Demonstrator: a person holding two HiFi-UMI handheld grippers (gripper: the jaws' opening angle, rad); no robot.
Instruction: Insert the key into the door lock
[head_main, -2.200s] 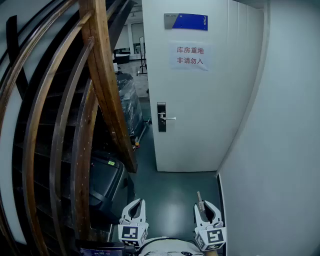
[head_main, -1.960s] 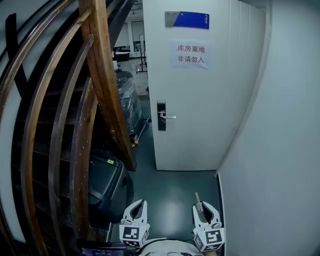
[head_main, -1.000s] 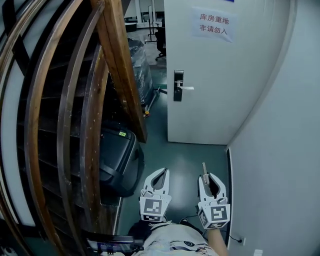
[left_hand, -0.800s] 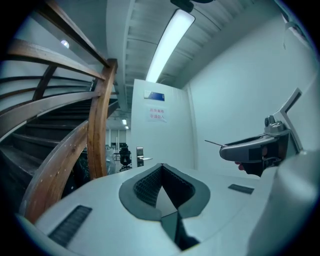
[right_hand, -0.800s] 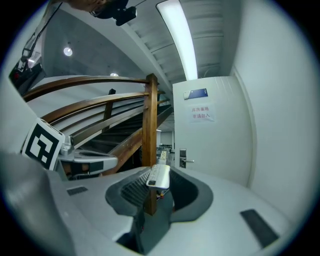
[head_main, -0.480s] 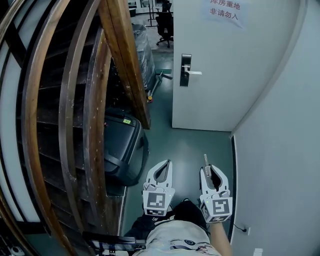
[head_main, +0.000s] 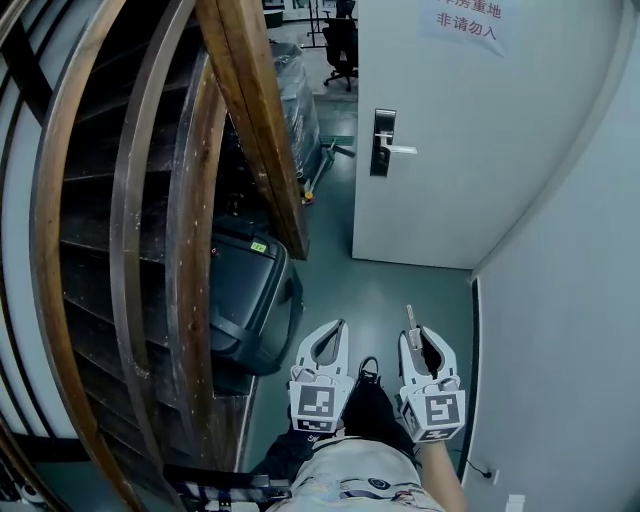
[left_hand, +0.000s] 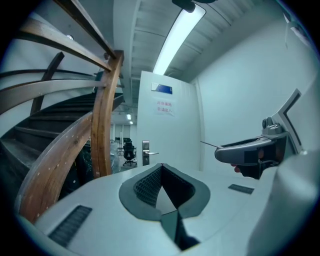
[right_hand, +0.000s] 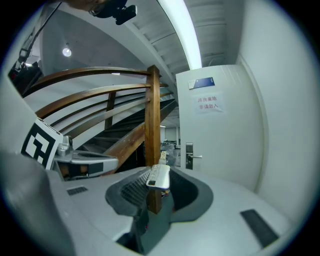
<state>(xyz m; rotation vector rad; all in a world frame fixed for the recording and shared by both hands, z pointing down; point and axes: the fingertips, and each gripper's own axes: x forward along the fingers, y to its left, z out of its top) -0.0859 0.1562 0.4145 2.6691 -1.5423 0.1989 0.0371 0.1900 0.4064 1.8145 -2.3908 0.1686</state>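
Observation:
A white door (head_main: 450, 150) stands ahead with a dark lock plate (head_main: 380, 142) and a silver handle (head_main: 402, 149) near its left edge. Low in the head view, my right gripper (head_main: 413, 332) is shut on the key (head_main: 409, 317), whose thin metal blade pokes forward past the jaws. In the right gripper view the key's white head (right_hand: 159, 176) sits clamped in that gripper (right_hand: 157, 181), and the lock plate (right_hand: 189, 156) shows far ahead. My left gripper (head_main: 337, 327) is beside it, shut and holding nothing. The lock (left_hand: 145, 147) is small and distant in the left gripper view.
A curved wooden stair railing (head_main: 240, 130) fills the left side. A black case (head_main: 245, 300) lies on the green floor under it. A pale wall (head_main: 570, 300) closes the right side. A paper notice (head_main: 470, 22) hangs on the door. An office chair (head_main: 343, 40) shows through the gap.
The view has come nearer to the door and tilted down, so the lock plate sits higher and further right. Both grippers have risen in the frame, with their jaws as before.

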